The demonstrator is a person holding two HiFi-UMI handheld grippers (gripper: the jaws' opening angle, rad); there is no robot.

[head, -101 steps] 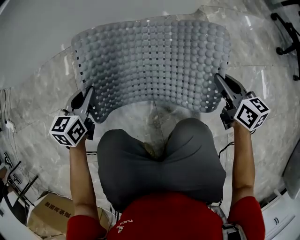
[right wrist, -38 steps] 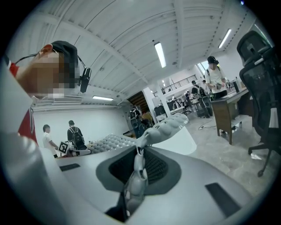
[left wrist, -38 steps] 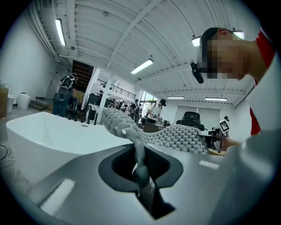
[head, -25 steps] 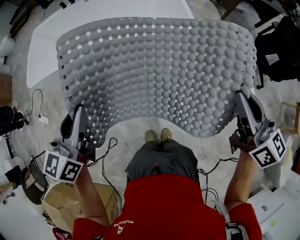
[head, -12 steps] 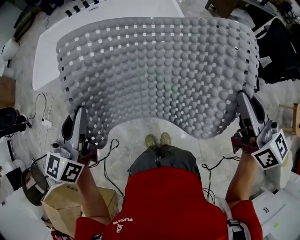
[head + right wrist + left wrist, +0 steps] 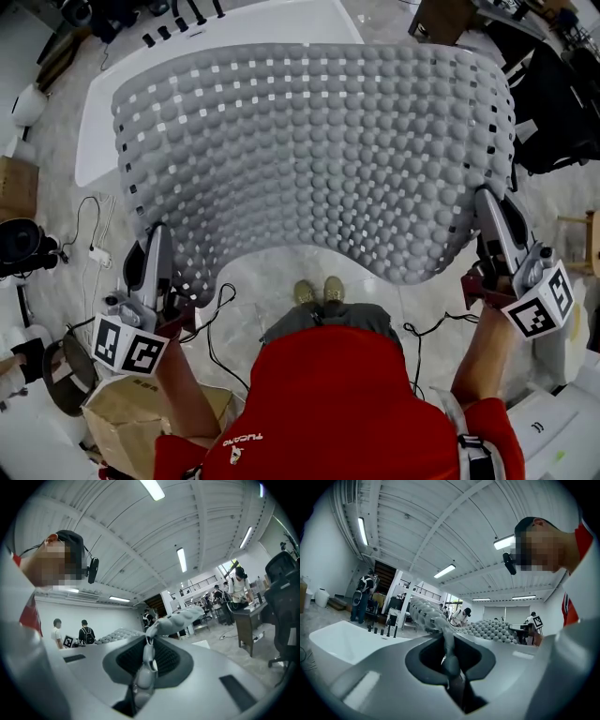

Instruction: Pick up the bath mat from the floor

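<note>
Hanging far higher above the floor (image 6: 253, 272) than four seconds earlier, legs now straightened from the crouch; scarcely shifting over the last second. Pinching the near left corner of the bath mat (image 6: 309, 150) in the nearly closed jaws of the left gripper (image 6: 157, 239); clamping the near right corner likewise in the right gripper (image 6: 492, 208). Confirming both grips in the gripper views: left gripper (image 6: 451, 663) biting a thin fold of bath mat (image 6: 487, 631), right gripper (image 6: 146, 660) biting a knobbly rim of bath mat (image 6: 180, 616). Sagging between and spreading beyond both grippers as a studded, perforated grey sheet. Lying below, between the grippers: shoes (image 6: 317, 291), cables (image 6: 217, 314). Sitting behind and below the left gripper: cardboard box (image 6: 117, 412). Standing past the far edge, ahead of the left gripper: white tub (image 6: 234, 23).
</note>
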